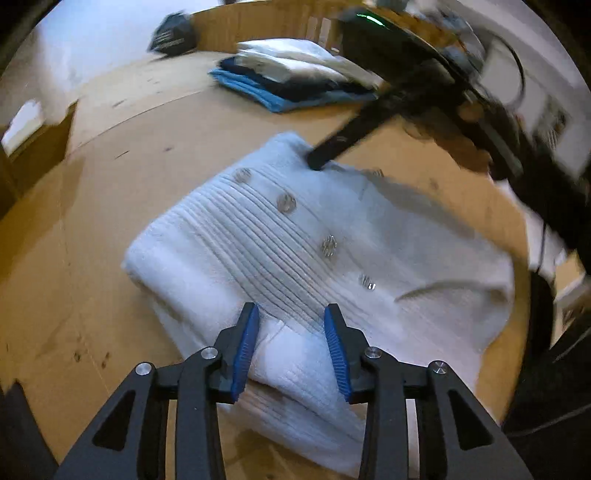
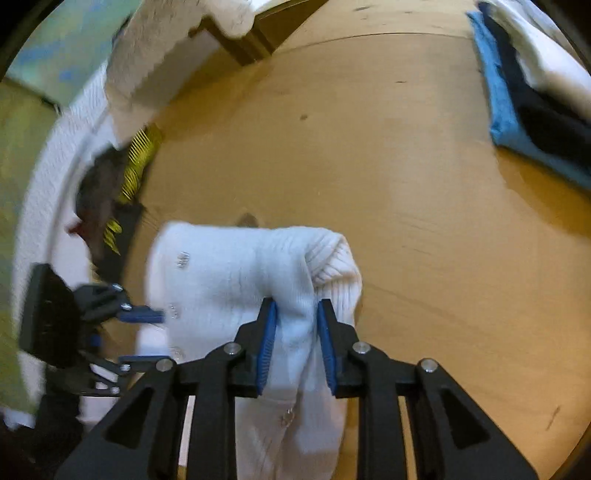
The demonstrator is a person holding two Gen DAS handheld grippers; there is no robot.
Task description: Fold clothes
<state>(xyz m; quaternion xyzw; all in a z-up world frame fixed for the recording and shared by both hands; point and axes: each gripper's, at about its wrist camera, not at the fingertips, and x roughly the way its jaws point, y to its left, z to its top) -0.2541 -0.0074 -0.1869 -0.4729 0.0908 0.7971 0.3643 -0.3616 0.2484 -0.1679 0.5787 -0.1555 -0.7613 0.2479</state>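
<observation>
1. I see a brown wooden table (image 1: 92, 206) with small dark marks on it.
2. A dark bag (image 1: 171, 35) sits far back, near the wall.
3. A black and yellow thing (image 2: 127, 192) lies at the table's edge; it's too blurry to name.

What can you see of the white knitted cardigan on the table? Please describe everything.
The white cardigan looks like a soft ribbed knit with a row of shiny buttons. It lies partly folded on the brown table, apart from the stack of folded clothes. The right tongs pinch a bunched fold of it. The left tongs stand open over its near edge.
</observation>
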